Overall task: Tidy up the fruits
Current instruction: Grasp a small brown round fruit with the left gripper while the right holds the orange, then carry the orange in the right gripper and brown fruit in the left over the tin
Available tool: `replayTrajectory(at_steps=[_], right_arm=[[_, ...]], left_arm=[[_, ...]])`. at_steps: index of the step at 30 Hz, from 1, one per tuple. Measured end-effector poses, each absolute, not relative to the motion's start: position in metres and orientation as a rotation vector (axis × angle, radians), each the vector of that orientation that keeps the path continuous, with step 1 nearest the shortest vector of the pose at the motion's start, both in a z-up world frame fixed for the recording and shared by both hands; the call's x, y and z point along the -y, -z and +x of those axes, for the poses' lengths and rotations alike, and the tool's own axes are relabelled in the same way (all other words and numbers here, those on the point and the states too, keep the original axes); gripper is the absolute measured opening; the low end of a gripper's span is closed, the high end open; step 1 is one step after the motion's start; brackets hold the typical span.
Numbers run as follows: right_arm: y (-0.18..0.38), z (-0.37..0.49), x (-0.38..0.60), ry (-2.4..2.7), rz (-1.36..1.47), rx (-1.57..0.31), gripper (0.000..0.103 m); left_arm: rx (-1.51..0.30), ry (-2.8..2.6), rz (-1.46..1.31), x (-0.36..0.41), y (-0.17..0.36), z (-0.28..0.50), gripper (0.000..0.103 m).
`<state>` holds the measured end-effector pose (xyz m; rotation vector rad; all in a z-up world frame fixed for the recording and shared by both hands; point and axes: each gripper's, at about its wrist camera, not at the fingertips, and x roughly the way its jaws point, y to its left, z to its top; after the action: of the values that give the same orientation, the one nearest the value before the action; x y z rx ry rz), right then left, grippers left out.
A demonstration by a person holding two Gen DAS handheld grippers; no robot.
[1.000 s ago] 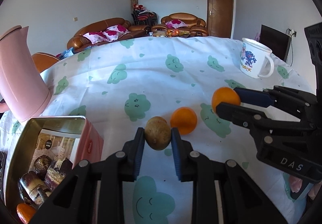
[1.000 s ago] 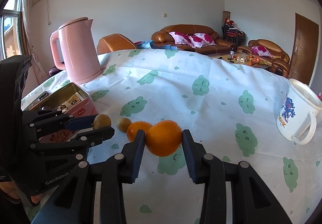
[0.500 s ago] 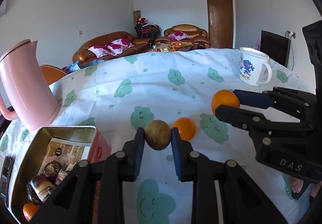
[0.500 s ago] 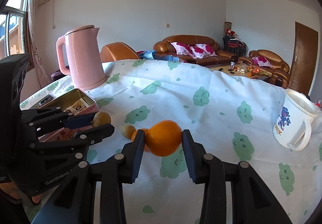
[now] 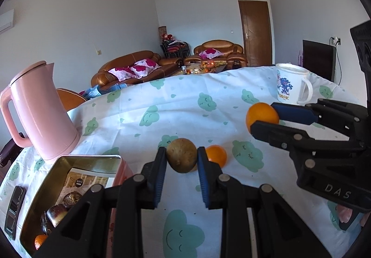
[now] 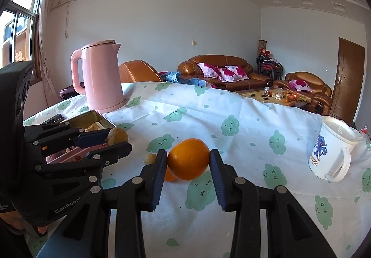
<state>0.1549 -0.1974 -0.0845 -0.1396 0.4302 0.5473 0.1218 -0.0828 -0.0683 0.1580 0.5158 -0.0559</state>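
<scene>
My left gripper [image 5: 181, 158] is shut on a brown kiwi [image 5: 181, 155] and holds it above the tablecloth, right of the open pink tin [image 5: 88, 158]. My right gripper [image 6: 188, 159] is shut on a large orange [image 6: 188, 158], also lifted; the orange shows in the left wrist view [image 5: 261, 114]. A smaller orange [image 5: 216, 155] lies on the cloth beyond the kiwi, partly hidden in the right wrist view [image 6: 169, 175]. A small brown fruit [image 6: 150, 158] lies beside it. The left gripper [image 6: 116, 142] with its kiwi [image 6: 117, 135] hangs by the tin [image 6: 92, 116].
A pink kettle [image 5: 39, 114] stands at the left behind the tin. A white mug [image 5: 291, 86] stands at the far right. A dark phone [image 5: 14, 207] lies left of the tin. The tin holds wrapped snacks and an orange [image 5: 39, 240].
Both grippers have risen with their fruit, and the views have tilted up, showing more of the room. The small orange stays on the cloth.
</scene>
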Motion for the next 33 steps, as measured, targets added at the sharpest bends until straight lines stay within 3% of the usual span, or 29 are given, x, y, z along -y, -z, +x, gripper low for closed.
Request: replayTrajectory(at_steps=[33], right_arm=[[0.075, 0.117, 0.197, -0.584, -0.136, -0.279, 0.040]], left_arm=[[-0.341, -0.001, 0.148, 0.078, 0.054, 0.091, 0.028]])
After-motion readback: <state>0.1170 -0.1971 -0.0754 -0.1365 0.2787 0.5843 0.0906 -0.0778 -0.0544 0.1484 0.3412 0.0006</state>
